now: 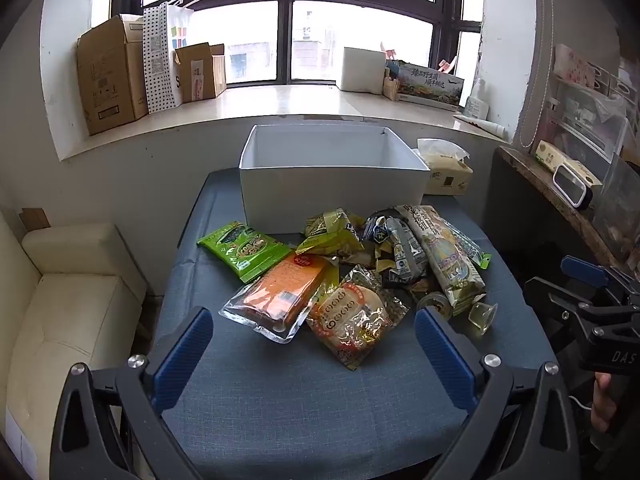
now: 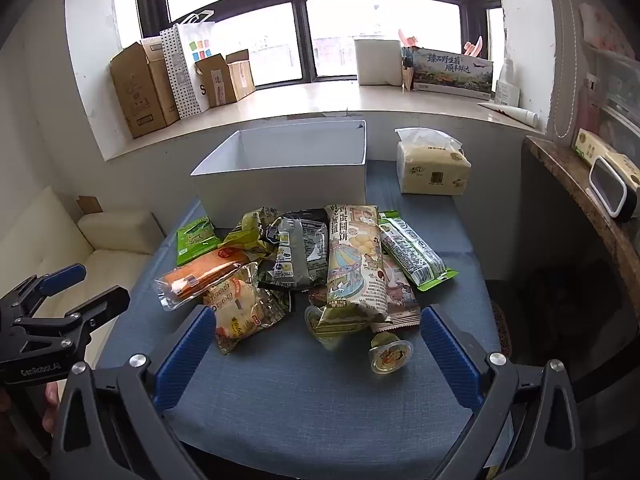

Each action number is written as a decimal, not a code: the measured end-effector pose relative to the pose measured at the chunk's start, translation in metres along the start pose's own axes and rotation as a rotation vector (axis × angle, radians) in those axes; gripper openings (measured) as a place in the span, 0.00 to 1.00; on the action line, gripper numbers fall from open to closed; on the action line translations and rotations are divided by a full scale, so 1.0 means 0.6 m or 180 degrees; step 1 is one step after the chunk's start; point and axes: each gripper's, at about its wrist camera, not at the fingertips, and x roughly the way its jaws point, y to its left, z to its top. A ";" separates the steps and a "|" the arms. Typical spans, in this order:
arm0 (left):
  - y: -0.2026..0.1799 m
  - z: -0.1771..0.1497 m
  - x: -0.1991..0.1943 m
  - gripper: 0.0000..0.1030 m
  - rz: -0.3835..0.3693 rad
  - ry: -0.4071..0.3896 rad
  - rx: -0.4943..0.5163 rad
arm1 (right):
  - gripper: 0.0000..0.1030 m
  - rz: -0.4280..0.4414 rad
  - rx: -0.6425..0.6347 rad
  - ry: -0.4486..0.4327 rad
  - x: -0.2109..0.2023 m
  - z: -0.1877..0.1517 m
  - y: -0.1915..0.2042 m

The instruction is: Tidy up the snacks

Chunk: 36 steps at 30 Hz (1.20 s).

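Snacks observed in one loose heap at mid-table, overlapping: green packet [image 1: 244,250] at the heap's left edge; orange packet [image 1: 276,294] in clear wrap just beside it; round-cake packet [image 1: 352,320] nearest me; long cream biscuit packet [image 2: 354,264] lying lengthwise over others; green-edged stick packet [image 2: 412,254] on the right; two small jelly cups, one [image 2: 390,354] apart at the near right; white box [image 1: 332,176] stands open and empty behind the heap, touching none I can confirm; tissue pack [image 2: 434,168] to its right; table [image 1: 304,400] covered in blue-grey cloth, set under a window sill holding cartons; cream sofa to the left, stone shelf to the right; near strip of cloth bare; my left gripper [image 1: 314,354] and my right gripper [image 2: 316,354] both spread wide, holding nothing, poised short of the heap
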 end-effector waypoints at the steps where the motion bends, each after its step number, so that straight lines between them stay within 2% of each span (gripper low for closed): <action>1: 0.001 0.000 0.000 1.00 -0.0007 0.0010 -0.0015 | 1.00 -0.0008 0.0001 -0.0004 0.000 0.001 -0.001; 6: 0.008 -0.001 0.000 1.00 -0.0025 0.0038 -0.0075 | 1.00 -0.0012 -0.0008 -0.0035 -0.004 0.004 -0.003; 16: -0.007 0.009 -0.007 1.00 -0.0123 0.0016 0.0018 | 1.00 0.0014 0.0003 -0.0040 -0.005 0.001 -0.002; 36: -0.008 0.009 -0.007 1.00 -0.0134 0.0013 0.0039 | 1.00 0.0075 -0.0002 -0.0036 -0.006 0.001 -0.003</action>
